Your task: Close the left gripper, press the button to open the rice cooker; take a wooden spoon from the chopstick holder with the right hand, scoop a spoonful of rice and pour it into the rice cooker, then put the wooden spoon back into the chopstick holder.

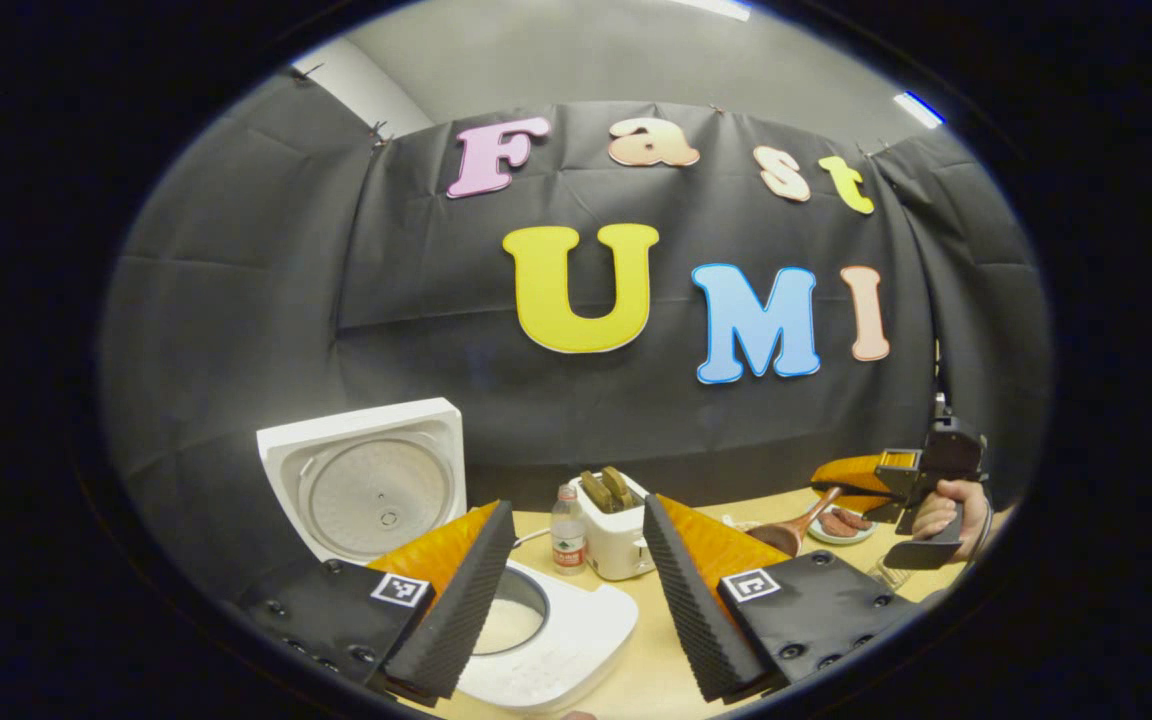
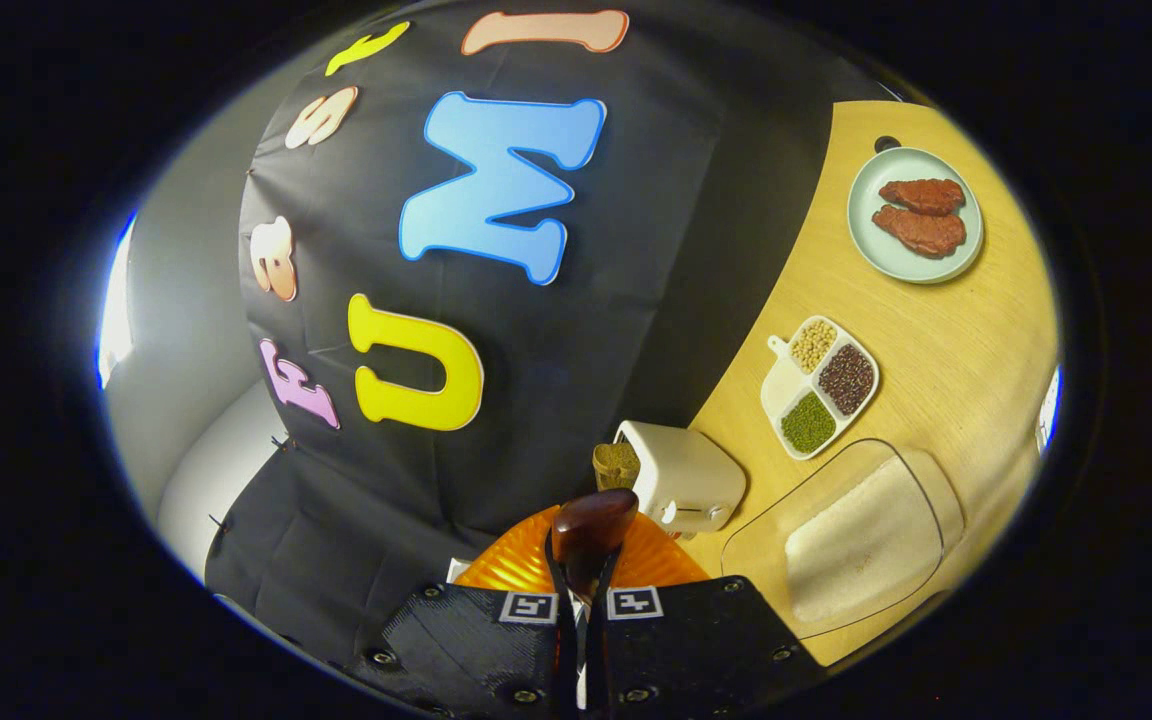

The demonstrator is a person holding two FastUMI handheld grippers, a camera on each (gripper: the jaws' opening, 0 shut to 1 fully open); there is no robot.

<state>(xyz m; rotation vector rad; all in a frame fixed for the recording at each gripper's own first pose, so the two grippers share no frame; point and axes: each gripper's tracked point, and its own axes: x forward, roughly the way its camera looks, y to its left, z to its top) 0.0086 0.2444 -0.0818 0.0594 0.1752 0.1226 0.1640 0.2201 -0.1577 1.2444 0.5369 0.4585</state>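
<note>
The white rice cooker (image 1: pixel 576 640) stands open in the left gripper view, its lid (image 1: pixel 366 480) raised and white rice in the pot (image 1: pixel 508 625). My left gripper (image 1: pixel 576 600) hovers open just above it, with nothing between its fingers. At the far right a hand holds my right gripper (image 1: pixel 841 488), shut on the handle of a dark wooden spoon (image 1: pixel 791 532) over the table. In the right gripper view, rolled onto its side, the spoon's bowl (image 2: pixel 591 530) sticks out ahead of the shut right gripper (image 2: pixel 583 595). I cannot tell whether rice lies in it.
A white toaster (image 1: pixel 616 530) (image 2: pixel 686 480) with bread and a small water bottle (image 1: pixel 566 530) stand behind the cooker. A clear tray of rice (image 2: pixel 861 540), a divided dish of beans (image 2: pixel 821 385) and a plate with meat pieces (image 2: pixel 916 215) (image 1: pixel 841 525) sit on the wooden table (image 2: pixel 936 330).
</note>
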